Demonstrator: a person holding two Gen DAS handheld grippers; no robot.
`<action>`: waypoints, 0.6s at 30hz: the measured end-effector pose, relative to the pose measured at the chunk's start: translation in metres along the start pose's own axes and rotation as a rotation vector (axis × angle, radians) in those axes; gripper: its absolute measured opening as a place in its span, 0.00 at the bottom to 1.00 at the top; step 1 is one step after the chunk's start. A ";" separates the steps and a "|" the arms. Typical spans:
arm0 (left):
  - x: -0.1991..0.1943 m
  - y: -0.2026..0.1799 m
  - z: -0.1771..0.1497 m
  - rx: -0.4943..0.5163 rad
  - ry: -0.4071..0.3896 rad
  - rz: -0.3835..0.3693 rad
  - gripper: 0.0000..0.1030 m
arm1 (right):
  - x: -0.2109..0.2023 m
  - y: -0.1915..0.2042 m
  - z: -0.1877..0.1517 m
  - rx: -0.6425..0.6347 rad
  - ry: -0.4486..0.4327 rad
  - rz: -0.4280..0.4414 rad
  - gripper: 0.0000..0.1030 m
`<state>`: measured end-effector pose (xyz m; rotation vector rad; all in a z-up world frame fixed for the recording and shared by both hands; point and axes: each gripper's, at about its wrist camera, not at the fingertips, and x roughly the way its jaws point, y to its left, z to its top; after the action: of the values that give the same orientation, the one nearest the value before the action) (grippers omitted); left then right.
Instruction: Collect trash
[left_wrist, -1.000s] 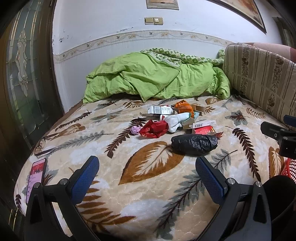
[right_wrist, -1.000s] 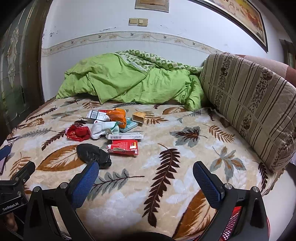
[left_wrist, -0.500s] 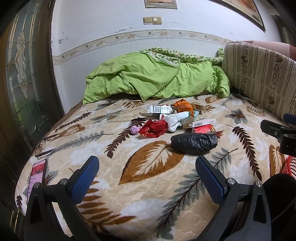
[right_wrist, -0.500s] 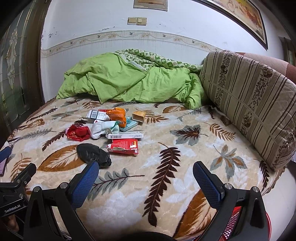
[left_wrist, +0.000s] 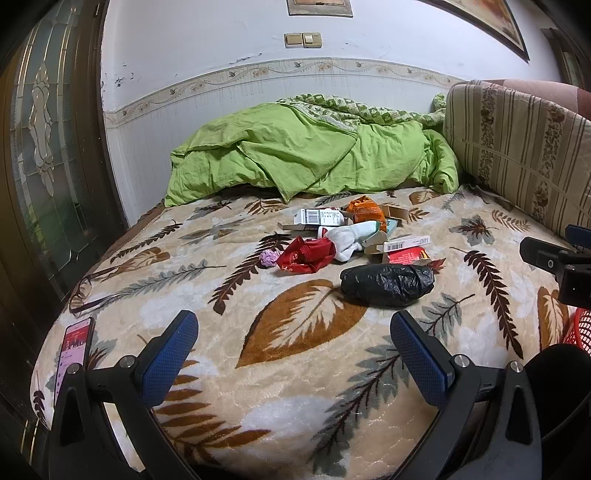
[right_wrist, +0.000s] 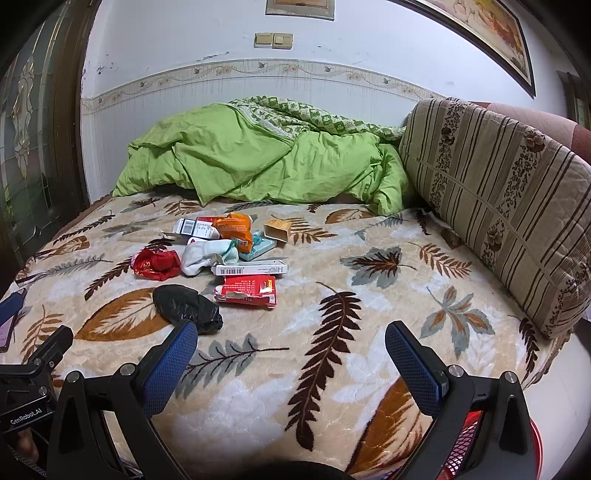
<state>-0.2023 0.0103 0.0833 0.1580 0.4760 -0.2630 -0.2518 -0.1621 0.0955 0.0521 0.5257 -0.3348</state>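
Both empty, spread wide: left gripper (left_wrist: 293, 354), right gripper (right_wrist: 291, 356). Black bag (left_wrist: 387, 284) lying crosswise on blanket (left_wrist: 295, 387), ahead-right of left, ahead-left of right. Right looks nearer. Rest of litter piled just behind.

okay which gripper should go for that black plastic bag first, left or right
Probably left. The black bag lies nearly straight ahead of the open left gripper; for the open right gripper it sits off beyond its left finger.
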 end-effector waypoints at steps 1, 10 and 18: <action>0.000 0.000 0.000 0.000 0.000 0.000 1.00 | 0.000 0.000 0.000 -0.001 0.000 0.001 0.99; 0.003 -0.001 0.001 0.005 0.022 -0.031 1.00 | 0.001 -0.001 0.001 0.002 0.003 0.008 0.99; 0.038 -0.001 0.023 -0.084 0.150 -0.197 1.00 | 0.009 -0.010 -0.002 0.079 0.045 0.073 0.99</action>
<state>-0.1602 -0.0037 0.0852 0.0484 0.6520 -0.4248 -0.2481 -0.1739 0.0896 0.1549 0.5537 -0.2838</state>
